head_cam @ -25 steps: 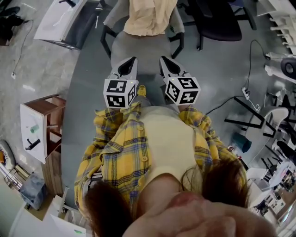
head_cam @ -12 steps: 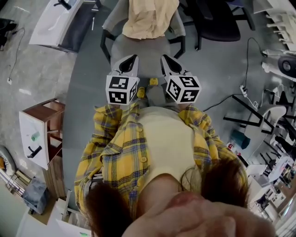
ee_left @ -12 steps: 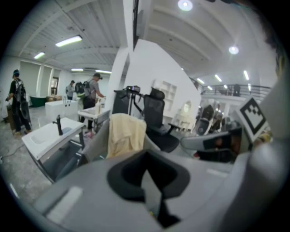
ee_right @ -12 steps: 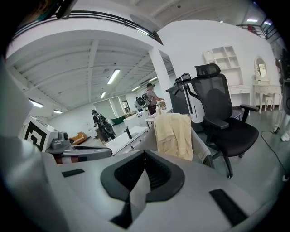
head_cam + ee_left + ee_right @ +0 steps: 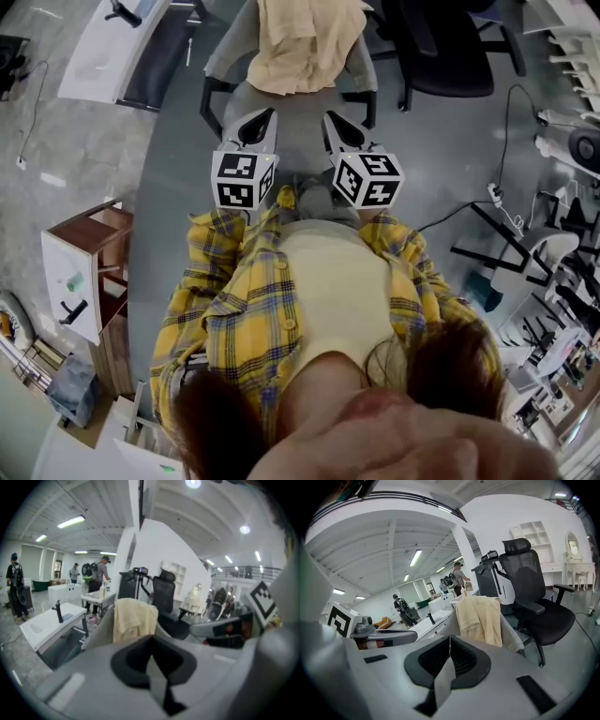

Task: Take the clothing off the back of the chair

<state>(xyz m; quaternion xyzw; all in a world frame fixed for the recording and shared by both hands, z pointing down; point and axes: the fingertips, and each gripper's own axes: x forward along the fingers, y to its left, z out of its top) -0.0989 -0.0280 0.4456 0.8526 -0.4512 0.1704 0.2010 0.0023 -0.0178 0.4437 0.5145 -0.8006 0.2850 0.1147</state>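
A pale yellow garment (image 5: 302, 42) hangs over the back of a grey office chair (image 5: 281, 101) straight ahead; it also shows in the left gripper view (image 5: 132, 618) and the right gripper view (image 5: 480, 619). My left gripper (image 5: 257, 127) and right gripper (image 5: 341, 130) are side by side over the front of the seat, short of the garment. Both are shut with nothing between the jaws. In each gripper view the jaws meet in a closed line (image 5: 151, 660) (image 5: 449, 654).
A black office chair (image 5: 448, 47) stands right of the grey one. A white desk (image 5: 112, 42) is at the left, a small wooden cabinet (image 5: 84, 262) nearer left. Cables and a power strip (image 5: 497, 192) lie on the floor at right. People stand far off (image 5: 101, 573).
Both grippers have moved forward toward the chair, and the chair and garment now sit a little nearer in the head view. The jaws stayed shut.
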